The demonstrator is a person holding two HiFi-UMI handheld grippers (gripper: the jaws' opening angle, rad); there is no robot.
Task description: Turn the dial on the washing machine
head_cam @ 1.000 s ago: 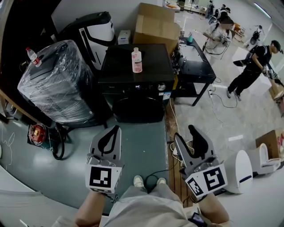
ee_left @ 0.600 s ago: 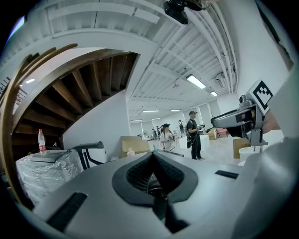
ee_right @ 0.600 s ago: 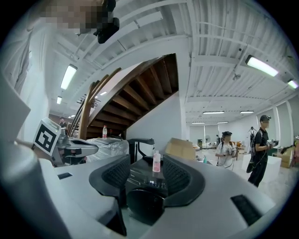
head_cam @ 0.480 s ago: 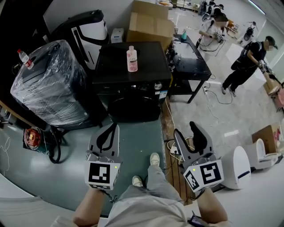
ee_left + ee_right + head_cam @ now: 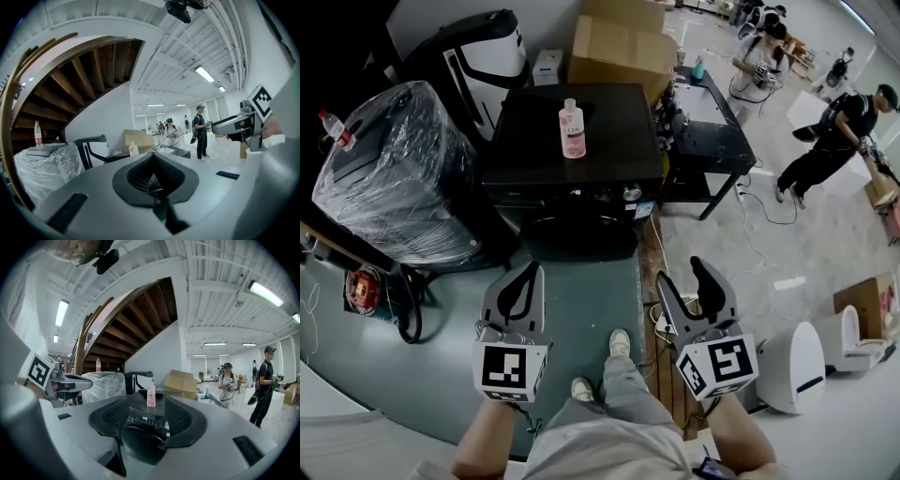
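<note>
The black washing machine stands a step or two ahead, its round silver dial at the right end of the front panel. A pink bottle stands on its lid. My left gripper is held low at the left, well short of the machine, jaws shut with nothing in them. My right gripper is at the right, also short of it; its jaws have just been opening and stand open with nothing between them. In the right gripper view the machine and dial show between the jaws.
A plastic-wrapped appliance stands left of the machine, cardboard boxes behind it, and a black table to its right. Cables and a white device lie on the floor at the right. People stand farther off.
The washing machine has come a little closer in the head view as the person stepped forward. Both grippers moved forward with it, and the right jaws spread slightly wider.
</note>
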